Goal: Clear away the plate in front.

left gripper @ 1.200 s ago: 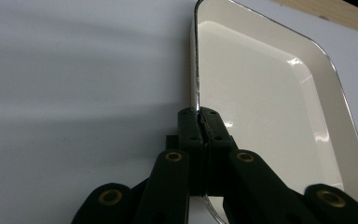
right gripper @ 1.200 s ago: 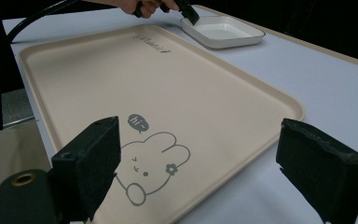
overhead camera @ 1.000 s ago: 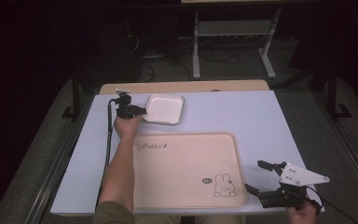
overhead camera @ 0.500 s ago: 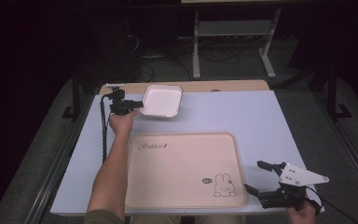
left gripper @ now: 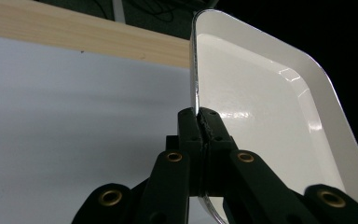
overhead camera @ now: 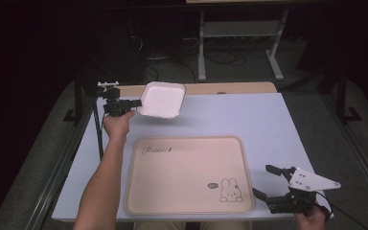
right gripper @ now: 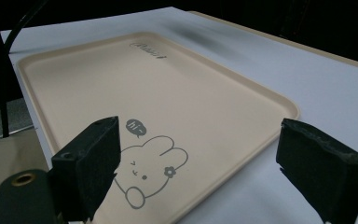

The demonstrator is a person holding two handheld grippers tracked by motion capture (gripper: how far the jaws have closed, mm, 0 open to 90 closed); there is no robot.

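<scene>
White dish is now rising off the table, tilted; my left gripper is clamping its rim, my right gripper is idling wide open beside the tray.

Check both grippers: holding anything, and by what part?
Left gripper is shut on the white dish, pinching its rim at the near-left edge, with the dish tilted. Right gripper is open beside the beige tray, holding nothing.
</scene>
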